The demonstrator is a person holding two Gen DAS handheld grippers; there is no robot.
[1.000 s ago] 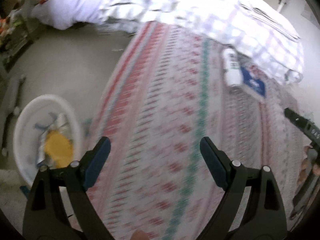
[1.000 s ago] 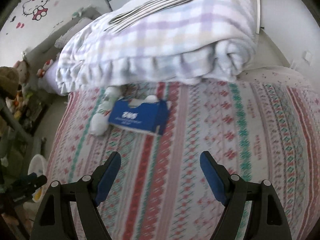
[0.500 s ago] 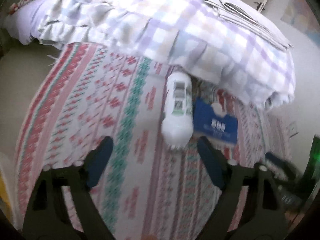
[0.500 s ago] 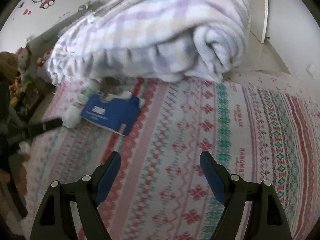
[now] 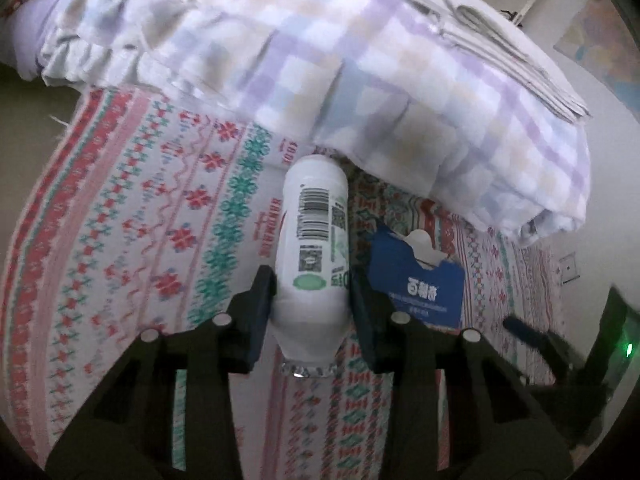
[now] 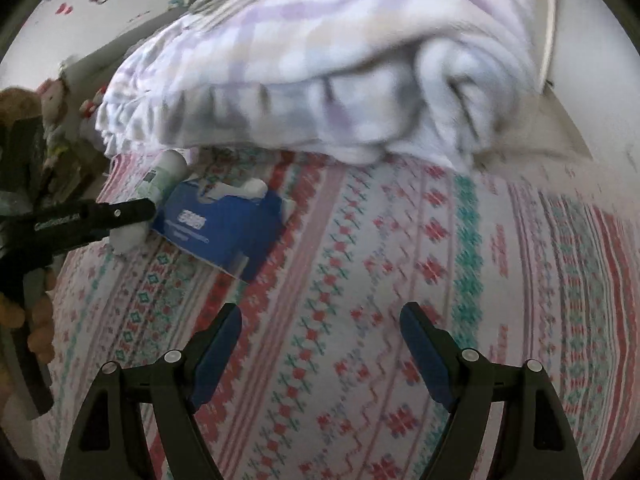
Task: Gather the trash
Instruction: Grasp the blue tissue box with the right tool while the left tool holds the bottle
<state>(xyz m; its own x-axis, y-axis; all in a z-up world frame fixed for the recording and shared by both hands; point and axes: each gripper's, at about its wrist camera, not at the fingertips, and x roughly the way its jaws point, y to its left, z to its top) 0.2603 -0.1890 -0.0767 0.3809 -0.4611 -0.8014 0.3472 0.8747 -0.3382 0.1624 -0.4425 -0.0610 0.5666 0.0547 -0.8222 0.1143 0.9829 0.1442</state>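
Observation:
A white plastic bottle point(image 5: 312, 240) with a barcode label lies on the patterned bedsheet point(image 5: 160, 220), its far end by the edge of a checked blanket. My left gripper point(image 5: 312, 280) straddles its lower half; the jaws are closing and both blue pads touch the bottle's sides. A torn blue tissue box point(image 5: 420, 288) lies just right of the bottle. From the right wrist, the bottle point(image 6: 164, 176) and blue box point(image 6: 224, 224) sit at the far left. My right gripper point(image 6: 320, 328) hovers open over bare sheet, nothing between its fingers.
A bulky folded checked blanket point(image 6: 320, 60) fills the back of the bed, with a folded striped cloth point(image 5: 500, 40) on top. Stuffed toys point(image 6: 24, 108) crowd the left, off the bed. Patterned sheet point(image 6: 480, 280) spreads to the right.
My left gripper swung from the floor bin side across the bed to the bottle and narrowed its jaws around it. The right gripper drifted slightly lower and stayed open.

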